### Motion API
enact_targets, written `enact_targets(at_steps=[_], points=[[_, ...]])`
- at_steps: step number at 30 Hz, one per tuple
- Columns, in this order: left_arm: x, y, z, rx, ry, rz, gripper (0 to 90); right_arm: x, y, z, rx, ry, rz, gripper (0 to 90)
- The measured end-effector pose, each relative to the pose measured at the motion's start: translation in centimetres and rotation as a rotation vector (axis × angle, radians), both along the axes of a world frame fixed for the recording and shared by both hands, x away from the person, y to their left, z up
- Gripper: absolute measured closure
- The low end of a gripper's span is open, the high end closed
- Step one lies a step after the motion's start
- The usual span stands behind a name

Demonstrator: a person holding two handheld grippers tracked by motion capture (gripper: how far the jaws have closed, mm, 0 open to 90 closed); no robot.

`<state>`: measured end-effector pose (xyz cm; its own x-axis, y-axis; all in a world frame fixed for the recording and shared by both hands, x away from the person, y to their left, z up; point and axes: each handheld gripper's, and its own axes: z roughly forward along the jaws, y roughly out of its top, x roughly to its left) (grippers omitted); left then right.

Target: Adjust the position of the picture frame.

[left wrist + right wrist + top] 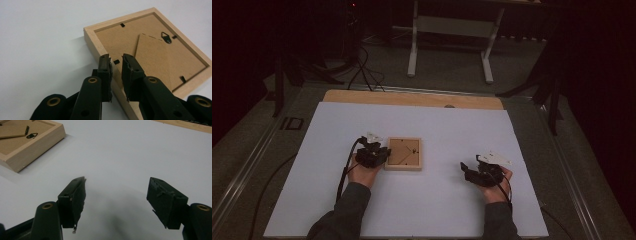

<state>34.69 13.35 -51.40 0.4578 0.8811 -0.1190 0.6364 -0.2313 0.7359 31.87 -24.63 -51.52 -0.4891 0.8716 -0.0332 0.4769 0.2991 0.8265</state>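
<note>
A small light-wood picture frame [403, 153] lies back-up on the white sheet, its brown backing board, hanger and fold-out stand showing in the left gripper view. My left gripper [383, 154] is at the frame's left side. Its jaws [116, 58] stand narrowly apart astride the frame's [155, 55] near-left rail, one outside and one inside, shut on it. My right gripper [465, 169] rests to the right of the frame, a hand's width away. Its jaws [117, 185] are wide open over bare sheet, with a corner of the frame [25, 142] at the upper left.
The white sheet [437, 200] covers the table, with a wooden strip [412, 98] along its far edge. Beyond stand a white desk base [449, 30] and dark stands on the floor. Black cables [344, 170] trail from both grippers toward me.
</note>
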Motion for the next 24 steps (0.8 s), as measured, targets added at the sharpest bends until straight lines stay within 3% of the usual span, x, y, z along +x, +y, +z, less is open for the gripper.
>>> enact_targets(at_steps=[24], points=[[0.0,-2.0,-0.1,0.002,-0.013,-0.017,77.8,0.0,0.3,-0.1,-0.006,0.002,0.011,30.7]])
